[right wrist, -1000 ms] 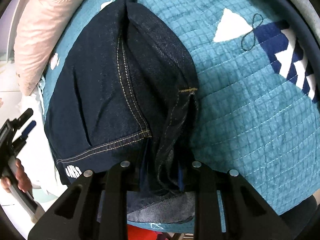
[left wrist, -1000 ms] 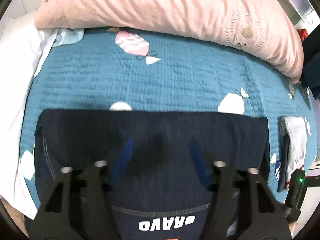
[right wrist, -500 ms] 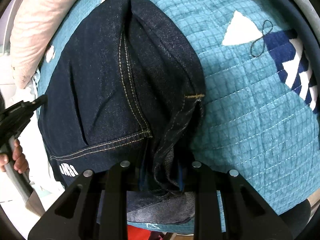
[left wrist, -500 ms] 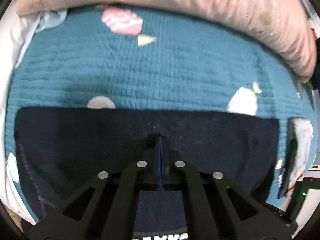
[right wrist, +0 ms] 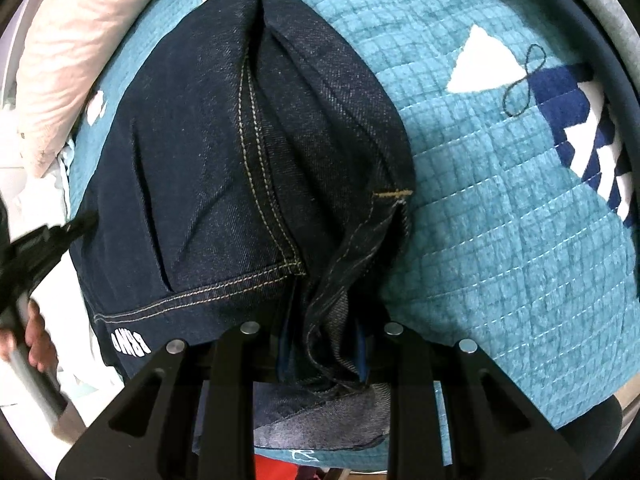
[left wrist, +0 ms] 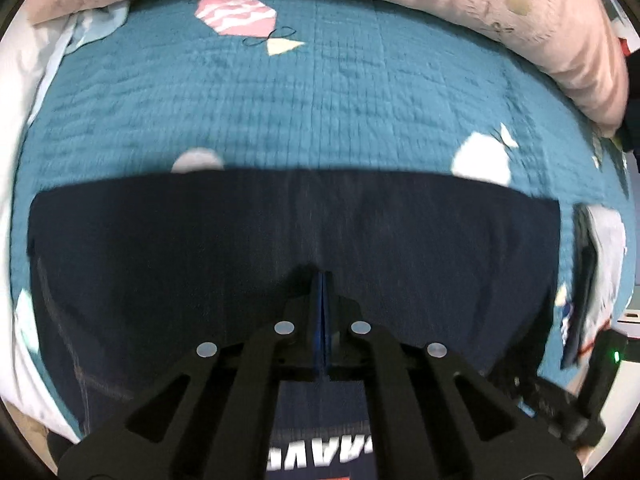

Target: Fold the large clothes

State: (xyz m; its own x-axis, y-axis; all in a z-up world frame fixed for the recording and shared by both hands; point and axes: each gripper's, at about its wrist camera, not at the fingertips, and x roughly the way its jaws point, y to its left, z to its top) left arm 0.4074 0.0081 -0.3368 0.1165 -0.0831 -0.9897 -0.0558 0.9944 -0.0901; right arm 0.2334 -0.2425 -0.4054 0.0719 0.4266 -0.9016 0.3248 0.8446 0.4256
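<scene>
A dark navy denim garment (left wrist: 280, 240) lies folded into a rectangle on the teal quilt (left wrist: 320, 100). It has tan stitching and a white printed word near its front edge. My left gripper (left wrist: 322, 280) is shut with nothing between its fingers and rests low over the garment's middle. In the right wrist view the same denim garment (right wrist: 208, 160) fills the centre. My right gripper (right wrist: 322, 344) is shut on a bunched edge of the denim at the garment's near right corner. The left gripper (right wrist: 44, 240) shows at the left edge of that view, held in a hand.
A pink duvet (left wrist: 440, 0) lies along the far side of the bed. A white sheet (left wrist: 24, 60) hangs at the left edge. A small folded white and navy item (left wrist: 596, 264) lies right of the garment. The quilt (right wrist: 520, 220) spreads to the right.
My left gripper has shut from wide open and moved forward and lower over the garment. My right gripper has kept its hold on the denim edge and barely moved.
</scene>
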